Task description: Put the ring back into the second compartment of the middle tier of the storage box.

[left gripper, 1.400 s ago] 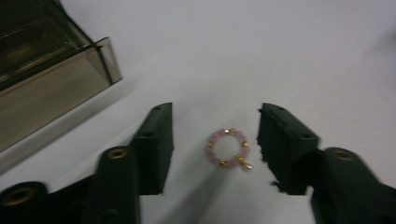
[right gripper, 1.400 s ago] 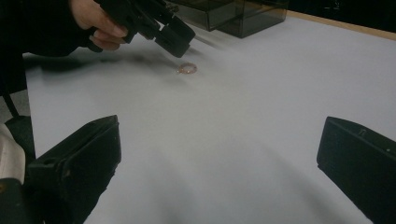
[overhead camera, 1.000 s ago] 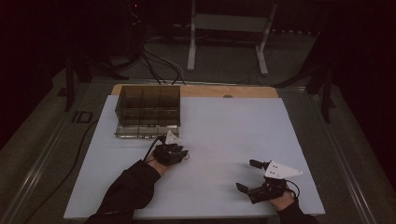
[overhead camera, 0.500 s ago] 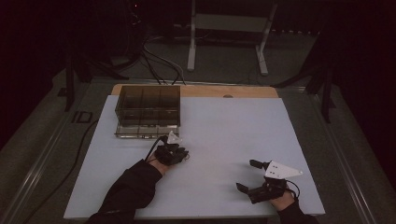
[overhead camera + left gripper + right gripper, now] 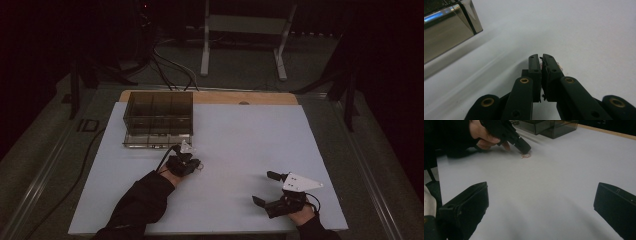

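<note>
A small, pale pinkish object (image 5: 526, 156) was seen lying flat on the white desk (image 5: 240, 135), just in front of a smoked clear plastic box (image 5: 158, 119) with compartments. It was too small and blurred to be identified; it looked thin and translucent, perhaps a loop or band. It was judged to be very light, probably soft and pliable, and likely to slide or flick away on the smooth surface if nudged. A hold was thought best taken by pinching its edge from above, with the tips pressed down close to the desk.

The left claw (image 5: 541, 60) was held tip-down on the desk, its jaws pressed together or nearly so. In the left gripper view a sliver of the pale object (image 5: 559, 66) was seen just beside the right-hand jaw tip, touching it or very close. Whether any part was actually pinched between the jaws could not be told. In the right gripper view the left claw's tip (image 5: 523, 147) was seen resting right at the object.

The right claw (image 5: 272, 189) was held well apart, near the desk's front right, with its jaws spread wide and nothing between them.
</note>
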Demonstrator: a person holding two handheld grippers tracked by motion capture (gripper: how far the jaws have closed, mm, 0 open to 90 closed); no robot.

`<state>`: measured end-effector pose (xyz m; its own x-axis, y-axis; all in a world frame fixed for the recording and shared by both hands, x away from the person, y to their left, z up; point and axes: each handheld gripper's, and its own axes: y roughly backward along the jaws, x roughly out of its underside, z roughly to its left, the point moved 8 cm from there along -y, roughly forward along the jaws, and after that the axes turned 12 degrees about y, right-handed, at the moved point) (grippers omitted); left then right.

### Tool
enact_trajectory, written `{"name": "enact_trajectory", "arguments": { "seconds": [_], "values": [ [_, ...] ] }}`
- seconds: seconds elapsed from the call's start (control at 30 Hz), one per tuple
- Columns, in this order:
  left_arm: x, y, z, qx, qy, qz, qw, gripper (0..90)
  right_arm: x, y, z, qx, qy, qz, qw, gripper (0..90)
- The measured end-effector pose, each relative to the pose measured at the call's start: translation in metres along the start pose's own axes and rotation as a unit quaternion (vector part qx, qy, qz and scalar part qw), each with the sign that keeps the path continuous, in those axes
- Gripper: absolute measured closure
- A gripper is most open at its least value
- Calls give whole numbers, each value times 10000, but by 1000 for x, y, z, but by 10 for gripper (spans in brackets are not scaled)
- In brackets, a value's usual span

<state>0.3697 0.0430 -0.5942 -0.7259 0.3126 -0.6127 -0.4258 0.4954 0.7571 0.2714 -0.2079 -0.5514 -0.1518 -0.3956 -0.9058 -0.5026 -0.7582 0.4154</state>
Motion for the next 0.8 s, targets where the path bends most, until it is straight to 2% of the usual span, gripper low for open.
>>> {"name": "enact_trajectory", "arguments": {
  "seconds": [0.23,0.3,0.43,0.8],
  "values": [
    [0,0,-1,-56,-139,-30,9999,888,0,0,0,-2,-2,-6,10000,0],
    [0,1,-2,17,-133,-23,9999,900,0,0,0,-4,0,-6,10000,0],
    [0,1,-5,24,-232,-22,9997,900,0,0,0,4,4,-17,10000,0],
    [-5,9,-8,97,-254,-153,9995,900,-1,1,-1,14,-16,-36,10000,0]
  ]
}}
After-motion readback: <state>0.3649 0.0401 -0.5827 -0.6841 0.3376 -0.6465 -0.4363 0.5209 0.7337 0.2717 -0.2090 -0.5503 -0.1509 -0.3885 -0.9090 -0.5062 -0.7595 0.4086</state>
